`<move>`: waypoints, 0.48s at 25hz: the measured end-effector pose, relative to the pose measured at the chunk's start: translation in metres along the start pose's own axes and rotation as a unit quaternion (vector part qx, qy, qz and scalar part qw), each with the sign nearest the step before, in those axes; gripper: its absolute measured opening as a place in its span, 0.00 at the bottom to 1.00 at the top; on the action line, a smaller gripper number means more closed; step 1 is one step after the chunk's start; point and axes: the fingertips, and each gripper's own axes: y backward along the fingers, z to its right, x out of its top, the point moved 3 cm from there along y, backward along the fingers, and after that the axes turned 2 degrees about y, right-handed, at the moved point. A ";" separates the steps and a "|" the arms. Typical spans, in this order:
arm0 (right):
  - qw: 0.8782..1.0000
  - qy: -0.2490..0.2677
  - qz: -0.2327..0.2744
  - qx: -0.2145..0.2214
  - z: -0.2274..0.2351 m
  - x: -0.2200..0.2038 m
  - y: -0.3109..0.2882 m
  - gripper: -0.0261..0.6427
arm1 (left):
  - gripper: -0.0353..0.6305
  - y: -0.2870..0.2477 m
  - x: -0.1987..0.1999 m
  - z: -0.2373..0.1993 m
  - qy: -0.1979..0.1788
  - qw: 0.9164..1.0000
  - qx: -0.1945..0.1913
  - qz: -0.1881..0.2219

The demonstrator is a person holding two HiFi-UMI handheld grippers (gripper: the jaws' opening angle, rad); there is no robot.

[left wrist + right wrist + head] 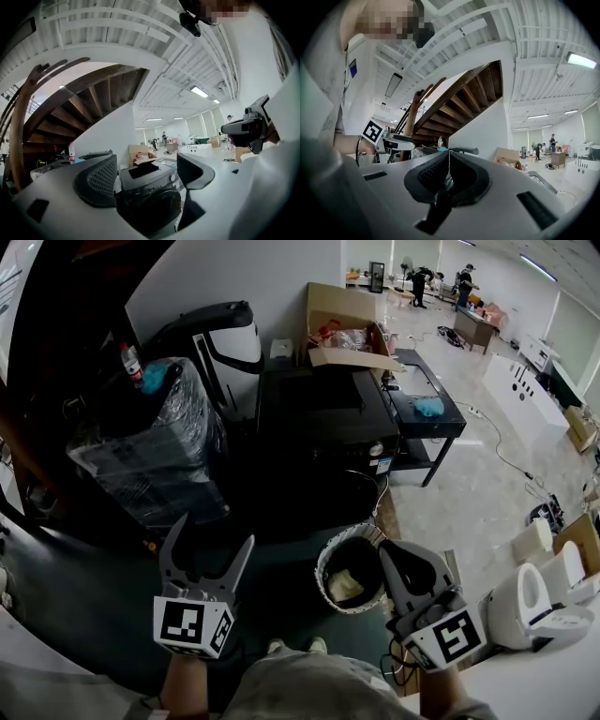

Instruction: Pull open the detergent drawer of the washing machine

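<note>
Grippers level, both well apart from the washing machine [319, 418]: left gripper [214, 532] jaws spread, empty; right gripper [387, 557] jaws pressed together.

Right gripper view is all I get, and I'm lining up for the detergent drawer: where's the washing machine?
Observer: Head view shows the black washing machine straight ahead, some way off.
Operator: Left gripper ready?
Observer: The left gripper has its fingers apart and empty; its own view frames the machine between them.
Operator: Anything in the way?
Observer: A round bin stands in front of the machine, just left of the right gripper in the head view.
</note>
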 end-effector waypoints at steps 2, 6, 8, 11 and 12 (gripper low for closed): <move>1.000 0.001 0.002 0.002 0.002 -0.001 0.003 0.09 | 0.66 -0.001 0.000 0.004 0.006 1.000 -0.001 0.002; 1.000 -0.005 0.001 0.004 0.006 -0.007 0.004 0.09 | 0.66 -0.005 -0.006 0.005 0.066 0.998 -0.012 0.002; 1.000 -0.008 -0.002 0.006 0.008 -0.012 0.001 0.09 | 0.66 -0.010 -0.014 0.000 0.100 0.995 -0.005 0.002; 1.000 -0.008 -0.008 0.013 0.009 -0.015 -0.003 0.09 | 0.67 -0.019 -0.027 -0.008 0.143 0.990 0.005 -0.001; 1.000 -0.007 -0.010 0.015 0.010 -0.016 -0.005 0.09 | 0.67 -0.023 -0.030 -0.009 0.156 0.988 0.004 -0.001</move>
